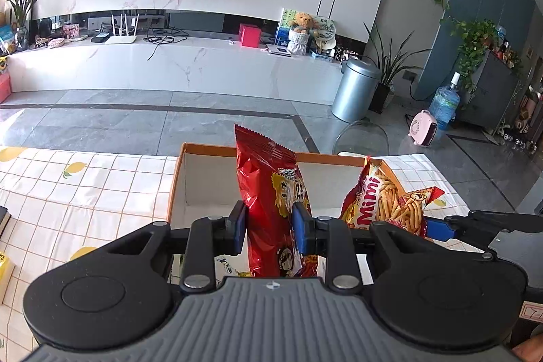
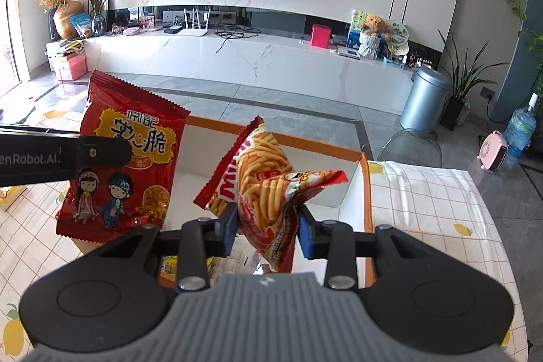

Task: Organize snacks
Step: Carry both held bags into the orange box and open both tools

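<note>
Left wrist view: the left gripper [image 1: 269, 226] is closed on a red snack bag [image 1: 271, 192], which is held upright between the blue pads, edge-on, above the open orange-rimmed box [image 1: 253, 147]. A Mimi stick-snack bag [image 1: 383, 202] is seen to the right, over the box's right side, with the right gripper [image 1: 437, 228] at its lower corner. The box stands on a checked tablecloth with lemons [image 1: 101, 185].

Right wrist view: the right gripper [image 2: 268, 226] is clamped on the Mimi stick-snack bag [image 2: 268, 189], held tilted over the box [image 2: 353, 151]. The red snack bag [image 2: 132, 155] is seen face-on to the left, gripped by the left gripper [image 2: 98, 151]. Other packets [image 2: 169, 267] are partly visible inside the box, below the fingers.
</note>
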Tool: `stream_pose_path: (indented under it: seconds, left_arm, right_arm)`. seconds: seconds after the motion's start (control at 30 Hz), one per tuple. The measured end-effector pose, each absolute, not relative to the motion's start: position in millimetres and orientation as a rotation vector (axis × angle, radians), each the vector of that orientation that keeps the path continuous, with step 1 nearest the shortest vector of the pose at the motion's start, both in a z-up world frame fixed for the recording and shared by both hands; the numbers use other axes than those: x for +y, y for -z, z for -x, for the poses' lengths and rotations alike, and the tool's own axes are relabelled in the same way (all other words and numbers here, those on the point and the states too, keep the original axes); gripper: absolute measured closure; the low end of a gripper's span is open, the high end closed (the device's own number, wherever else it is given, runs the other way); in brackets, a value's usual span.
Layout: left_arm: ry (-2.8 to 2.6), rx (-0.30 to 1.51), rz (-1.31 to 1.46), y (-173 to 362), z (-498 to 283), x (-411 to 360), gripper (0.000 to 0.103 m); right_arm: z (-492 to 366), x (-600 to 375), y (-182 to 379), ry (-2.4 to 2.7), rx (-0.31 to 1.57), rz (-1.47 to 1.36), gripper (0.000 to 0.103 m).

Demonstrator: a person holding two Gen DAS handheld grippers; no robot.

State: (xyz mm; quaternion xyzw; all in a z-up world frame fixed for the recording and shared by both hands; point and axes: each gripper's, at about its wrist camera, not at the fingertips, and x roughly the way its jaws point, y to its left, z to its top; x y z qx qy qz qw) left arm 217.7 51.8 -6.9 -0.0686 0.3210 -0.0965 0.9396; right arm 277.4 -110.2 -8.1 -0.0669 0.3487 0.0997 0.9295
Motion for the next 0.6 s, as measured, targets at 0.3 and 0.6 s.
stream_pose_path:
  seconds: [0.3, 0.6]
  left_arm:
    - [0.200, 0.778, 0.142, 35, -256, 56, 0.072]
    - [0.194, 0.890, 0.143, 56, -274, 61, 0.072]
  right_arm:
    - [-331, -100, 48, -0.187, 0.840, 0.155, 0.069]
    - [-360, -90, 74, -0.192, 0.935, 0.182, 0.069]
